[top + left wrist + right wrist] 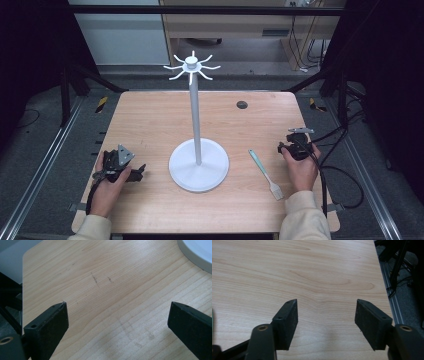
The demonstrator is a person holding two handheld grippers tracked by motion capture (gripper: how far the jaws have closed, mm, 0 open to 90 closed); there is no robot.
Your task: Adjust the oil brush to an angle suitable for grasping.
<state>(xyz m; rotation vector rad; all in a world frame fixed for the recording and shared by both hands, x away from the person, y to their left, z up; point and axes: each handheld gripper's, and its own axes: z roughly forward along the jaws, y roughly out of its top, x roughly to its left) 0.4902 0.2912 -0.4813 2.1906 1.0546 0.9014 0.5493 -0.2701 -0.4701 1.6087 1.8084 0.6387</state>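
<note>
At lower left of the high view the left gripper (136, 173) rests on the wooden table (150, 120), jaws apart; the white hook stand (198, 165) occupies the centre; a pastry brush (265, 174) lies right of it; the right gripper (292, 144), jaws apart, sits at right.

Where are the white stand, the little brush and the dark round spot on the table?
Stand (196, 115), high view, middle of its upright pole.
Brush (263, 170), high view, its pale handle, right of the stand's base.
Spot (242, 104), high view, its centre, far side of the table.
</note>
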